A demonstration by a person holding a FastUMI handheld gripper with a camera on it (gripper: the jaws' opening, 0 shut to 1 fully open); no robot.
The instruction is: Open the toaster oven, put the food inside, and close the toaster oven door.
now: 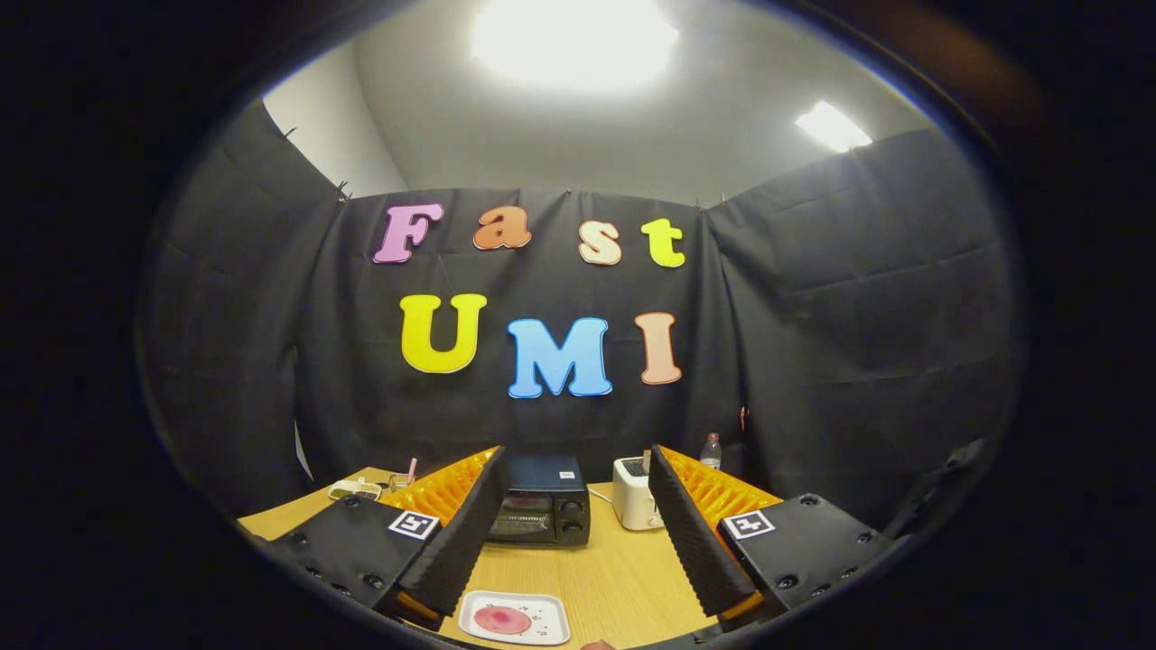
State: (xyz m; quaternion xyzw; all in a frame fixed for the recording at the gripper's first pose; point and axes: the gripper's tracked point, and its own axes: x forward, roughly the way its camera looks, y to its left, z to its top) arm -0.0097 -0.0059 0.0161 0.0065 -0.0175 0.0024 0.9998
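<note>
A black toaster oven (540, 506) stands on the wooden table (614, 578) beyond my fingers, its door closed. Close below and between the fingers lies a white square plate (546, 627) carrying a round pink slice of food (502, 619). My gripper (576, 478) hangs above the table with its two orange-and-black fingers spread wide, open, and nothing between them.
A white pop-up toaster (634, 493) sits right of the oven, with a clear bottle (712, 450) behind it. At the table's far left are a small dish (355, 489) and a few small items. Black cloth walls enclose the table.
</note>
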